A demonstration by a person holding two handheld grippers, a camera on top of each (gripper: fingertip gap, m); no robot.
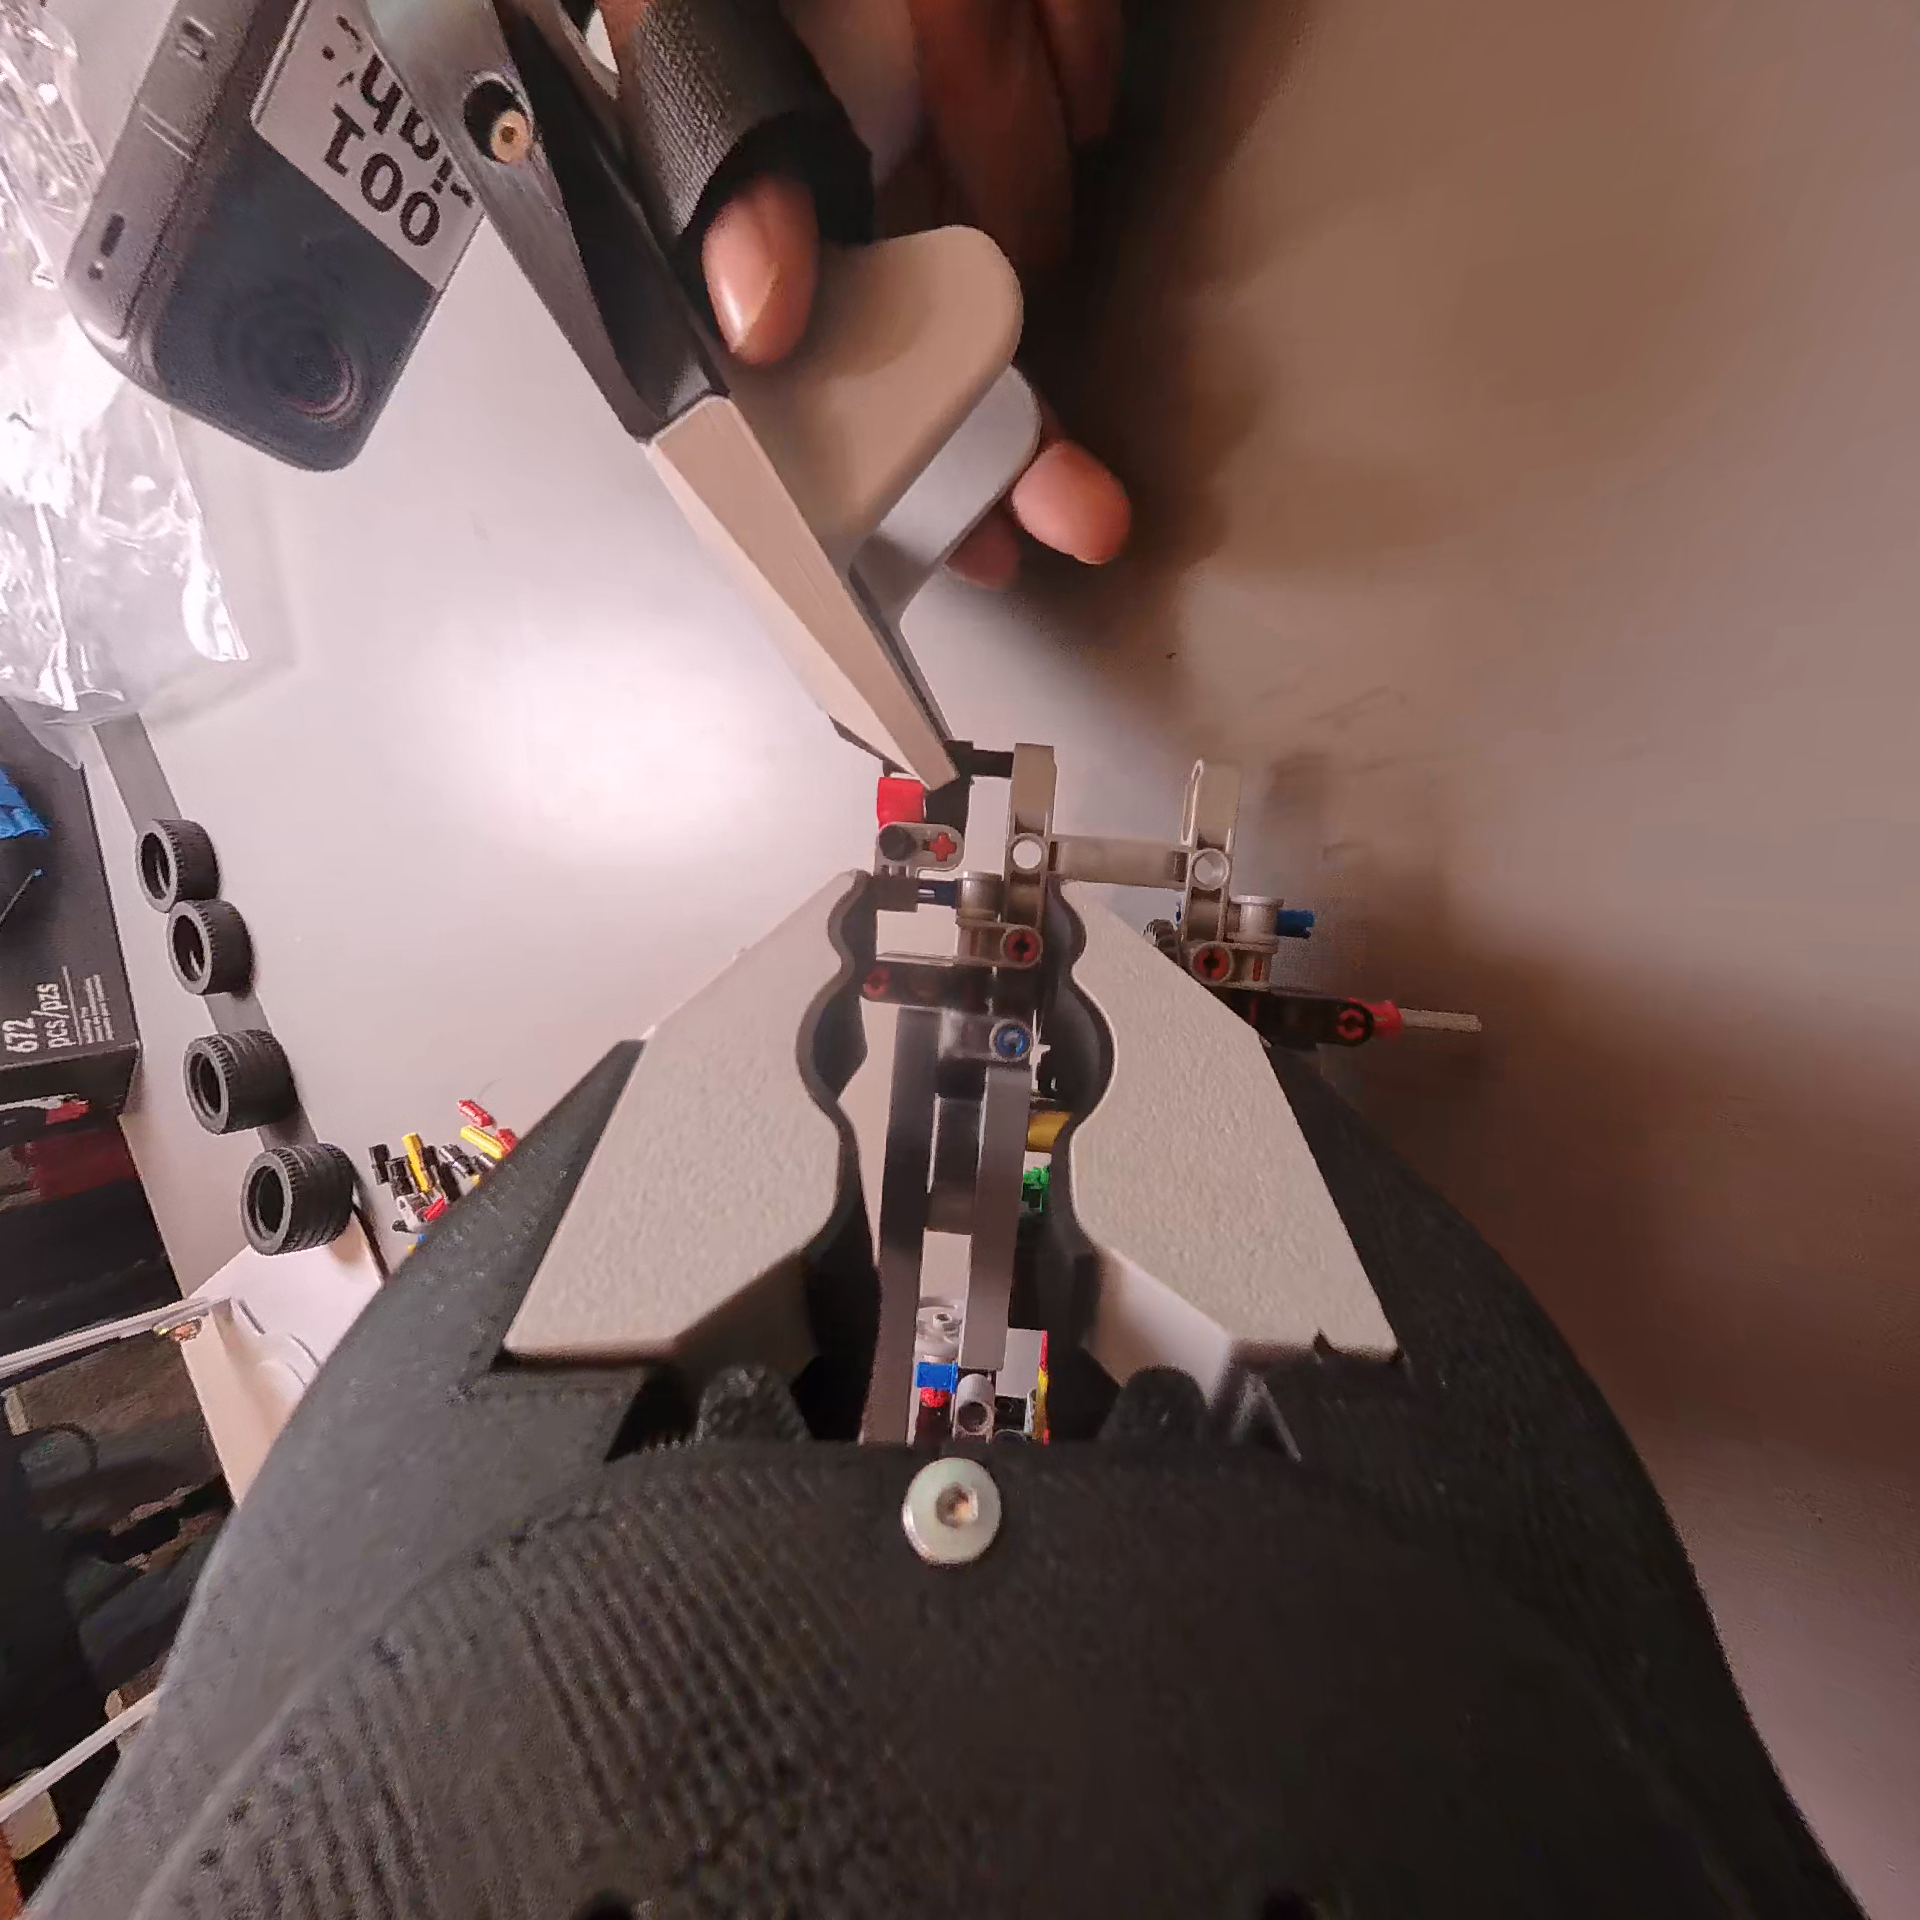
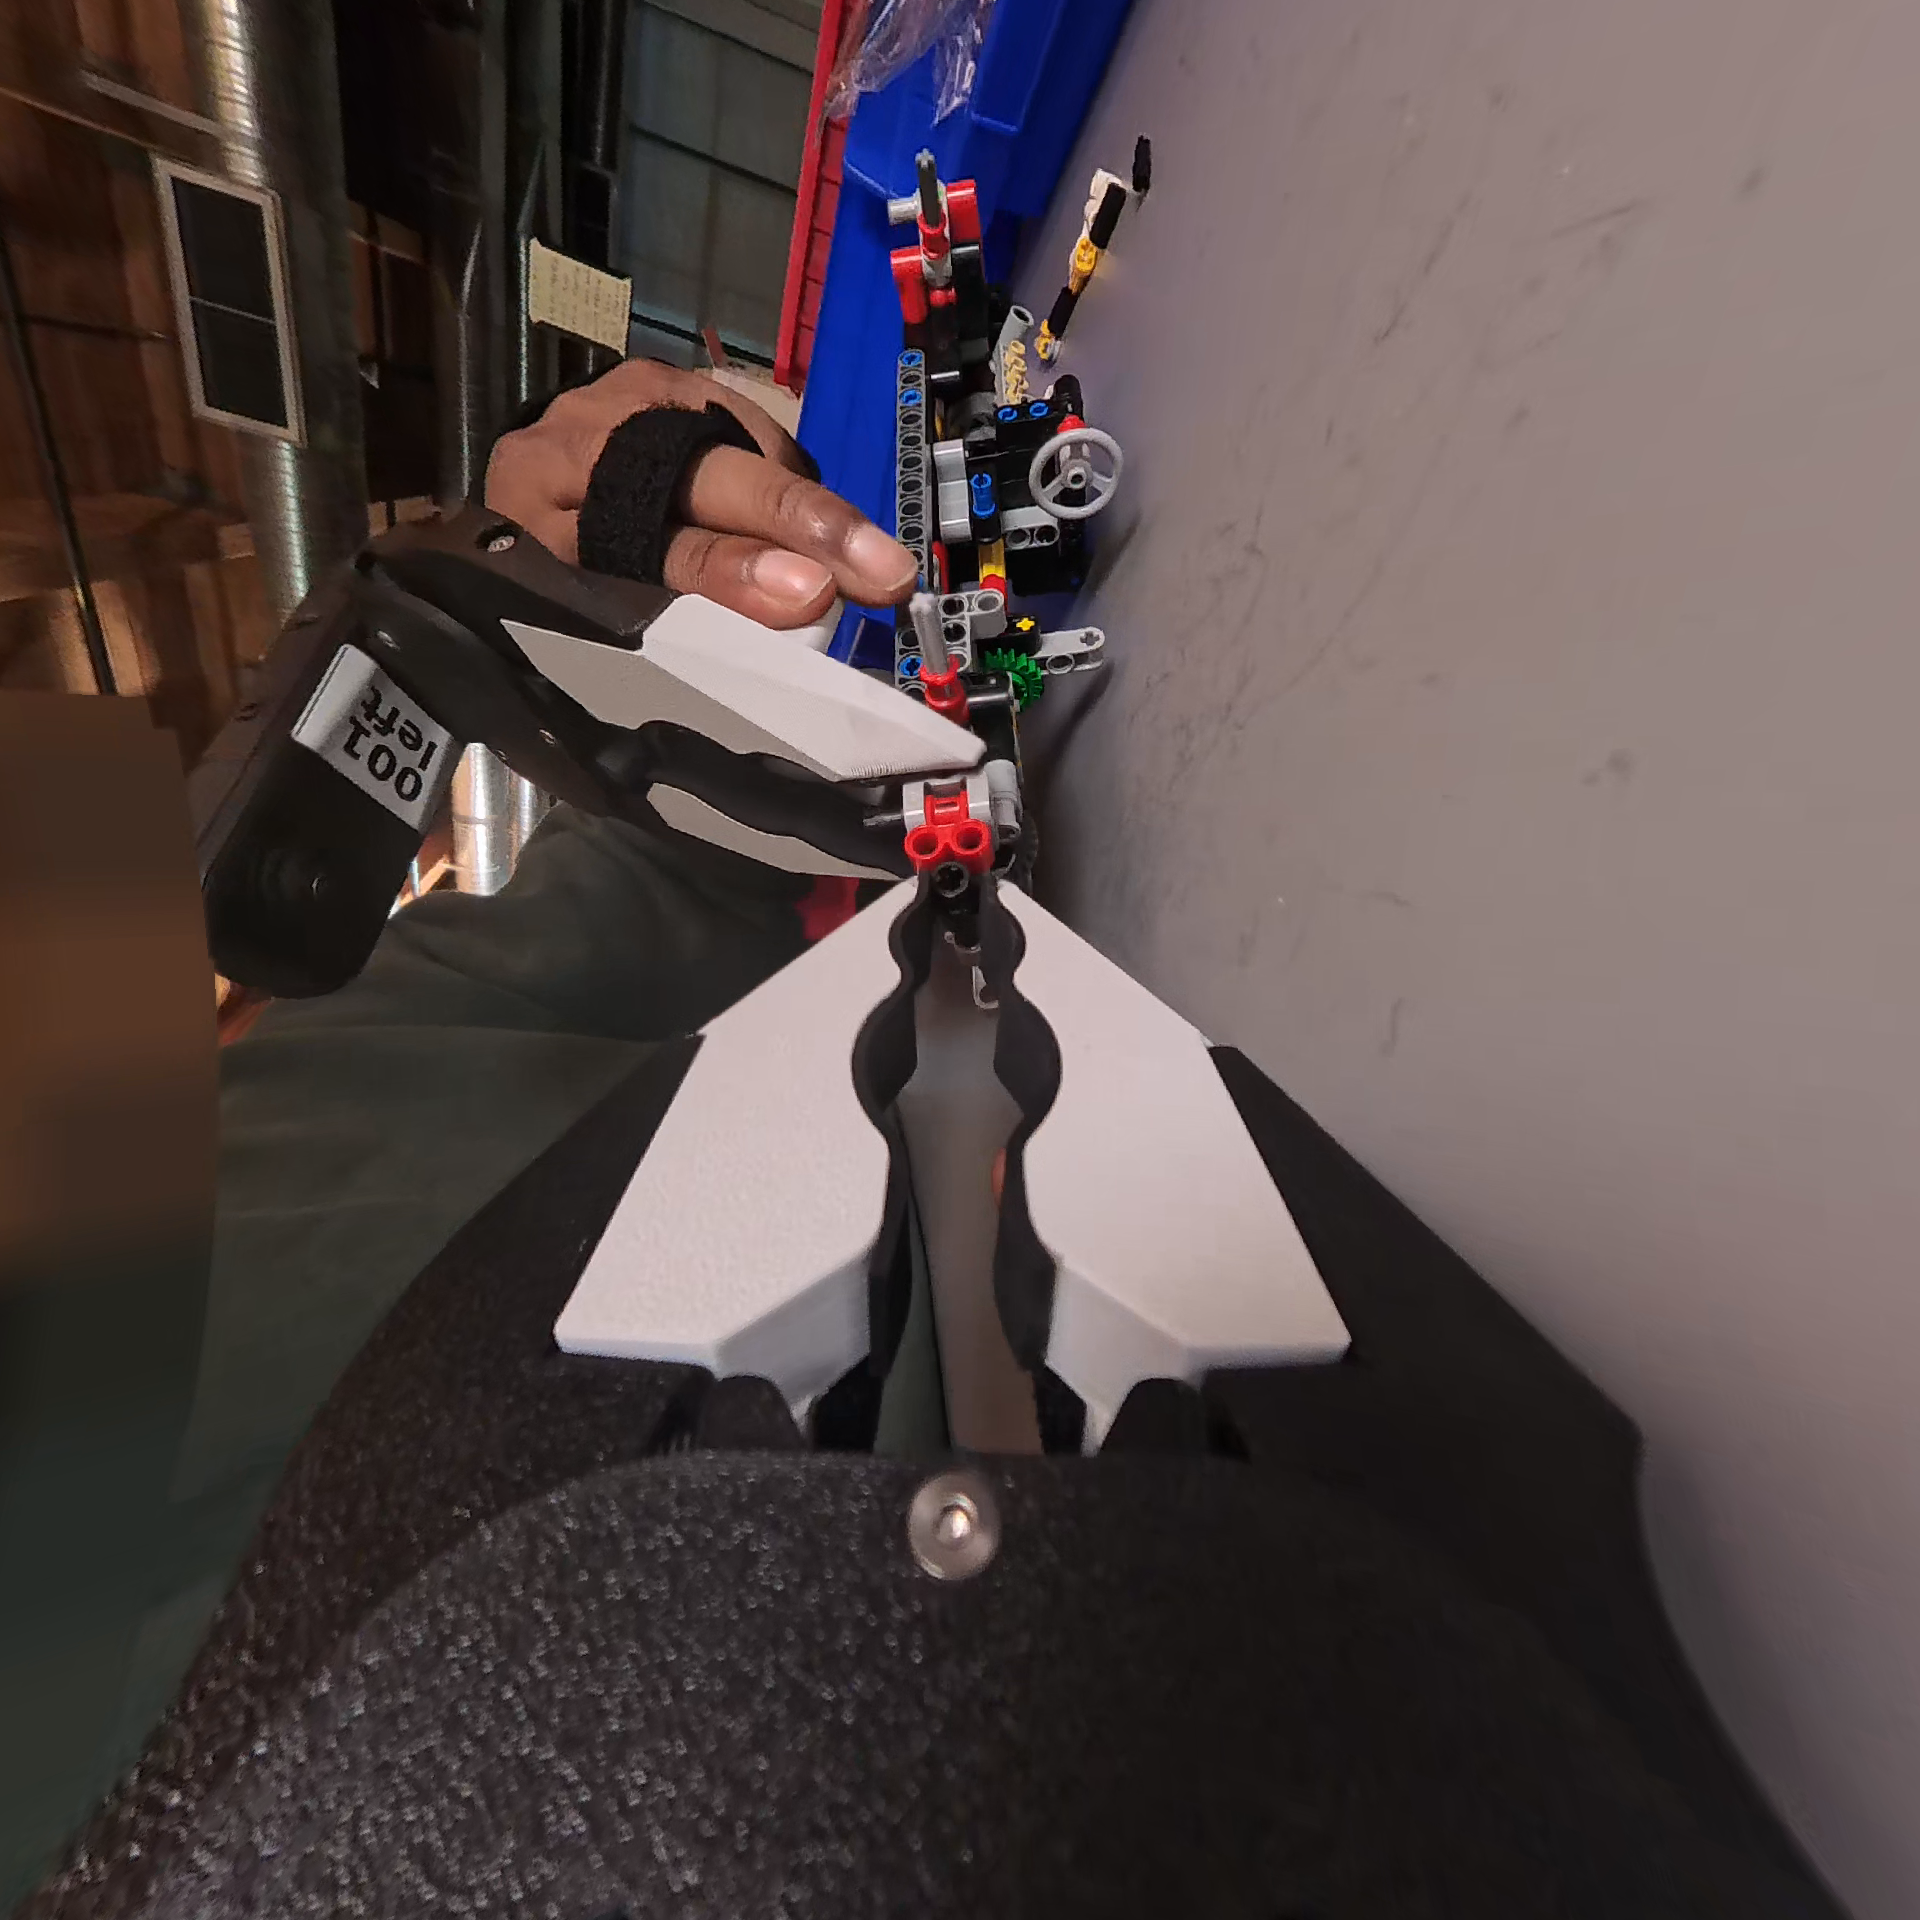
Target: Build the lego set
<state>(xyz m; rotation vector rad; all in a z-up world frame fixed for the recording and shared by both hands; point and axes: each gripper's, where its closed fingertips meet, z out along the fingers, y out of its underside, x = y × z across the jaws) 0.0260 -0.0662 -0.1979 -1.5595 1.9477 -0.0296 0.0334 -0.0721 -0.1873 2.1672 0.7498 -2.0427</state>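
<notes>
Where table (image 1: 468,644) meets wall (image 1: 1558,416)

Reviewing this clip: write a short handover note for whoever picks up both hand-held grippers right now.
Left hand-held gripper: shut on the grey-beamed lego chassis, gripped at its end frame.
Right hand-held gripper: shut on a small black pin piece, pressed against the red two-hole connector at that end.
Four black rubber tyres and loose small pins lie on the white table.
Done: frame, steering wheel, green gear fitted.
Left: seat this piece; tyres not yet mounted.
</notes>
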